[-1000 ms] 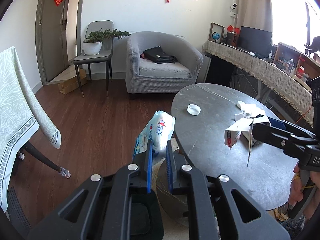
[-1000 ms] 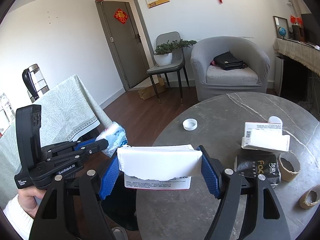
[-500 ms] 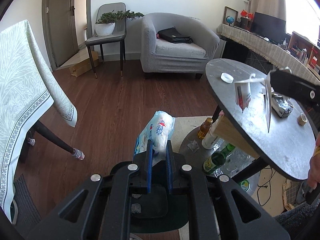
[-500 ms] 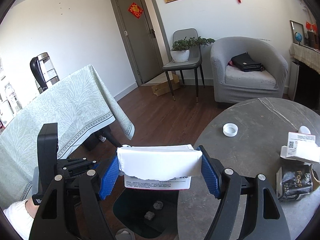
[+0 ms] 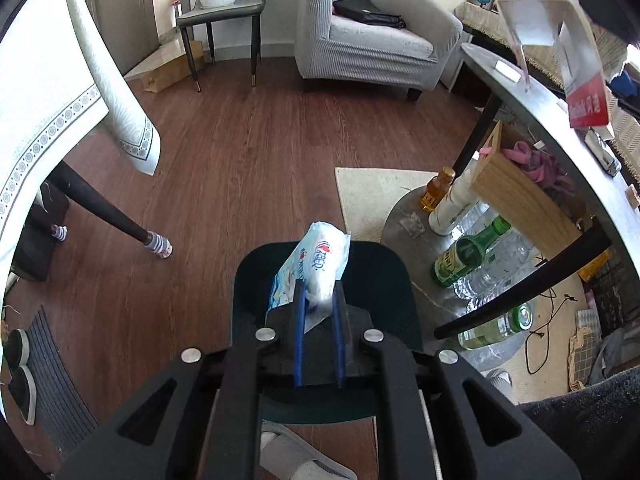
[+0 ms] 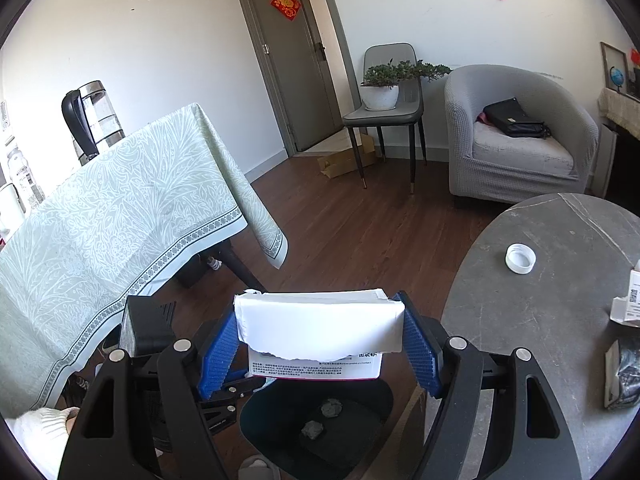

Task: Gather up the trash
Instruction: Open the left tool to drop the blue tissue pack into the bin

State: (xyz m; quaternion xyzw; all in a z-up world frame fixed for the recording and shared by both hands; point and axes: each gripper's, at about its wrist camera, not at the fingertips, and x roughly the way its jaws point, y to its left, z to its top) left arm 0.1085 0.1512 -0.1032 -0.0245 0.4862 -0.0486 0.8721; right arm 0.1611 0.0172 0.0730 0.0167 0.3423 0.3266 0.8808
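My left gripper [image 5: 318,304] is shut on a white and blue plastic wrapper [image 5: 316,266], held right over the open dark green trash bin [image 5: 384,276] on the floor. My right gripper [image 6: 320,334] is shut on a torn white carton [image 6: 318,328], its blue pads pressing both ends, above the same trash bin [image 6: 360,432], which holds two grey crumpled bits. That carton [image 5: 556,36] also shows at the top right of the left wrist view. The left gripper's body [image 6: 148,328] sits low at the left of the right wrist view.
The round grey table [image 6: 560,320] at right bears a white cap [image 6: 520,258], a small white box [image 6: 630,300] and a black packet [image 6: 624,376]. Bottles [image 5: 466,256] and a wooden crate [image 5: 516,196] stand under it. A clothed table [image 6: 120,220], chair [image 6: 390,112] and armchair [image 6: 520,136] ring the floor.
The left gripper has sunk and tipped down with the wrapper until it hangs over the bin. The right gripper has carried the carton leftward off the table to above the bin.
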